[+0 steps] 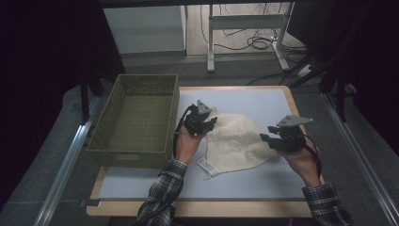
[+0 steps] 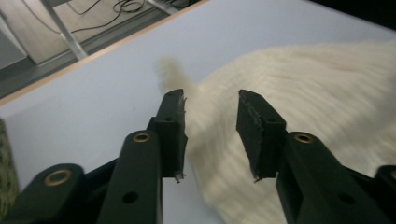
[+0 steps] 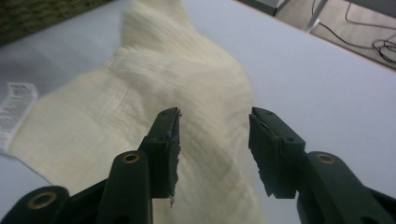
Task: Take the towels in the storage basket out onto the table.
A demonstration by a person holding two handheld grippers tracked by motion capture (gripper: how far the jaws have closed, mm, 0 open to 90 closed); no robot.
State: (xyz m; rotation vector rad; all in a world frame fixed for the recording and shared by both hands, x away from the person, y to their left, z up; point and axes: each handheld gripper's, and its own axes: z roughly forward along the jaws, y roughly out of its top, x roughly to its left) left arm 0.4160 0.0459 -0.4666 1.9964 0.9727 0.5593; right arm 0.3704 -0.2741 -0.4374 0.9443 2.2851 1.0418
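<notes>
Cloth: a cream ribbed knit cloth [image 1: 237, 139] lies crumpled on the pale desk [image 1: 263, 101], centre of the high view, right of the basket. One corner peaks up at its upper left edge; a white label [image 1: 207, 165] sticks out at its lower left edge.
Left hand-held gripper: my left hand-held gripper [image 1: 210, 123] sits at centre-left of the high view, above the cloth's upper left corner. In the left gripper view [image 2: 210, 100] its jaws stand apart with a clear gap; nothing is pinched, and the cloth lies below and beyond them.
Right hand-held gripper: my right hand-held gripper [image 1: 267, 134] sits at centre-right of the high view, its tips pointing left at the cloth's right edge. In the right gripper view [image 3: 214, 116] the jaws are spread, nothing between the pads, the cloth spreading under and past them.
Contact: neither set of pads presses on the cloth; whether a jaw tip brushes the fabric I cannot tell.
Basket: an olive mesh basket [image 1: 136, 117] stands at the left of the desk, just beside my left hand [image 1: 187, 146].
Sleeves: plaid sleeves [image 1: 162, 195] enter from the bottom edge.
</notes>
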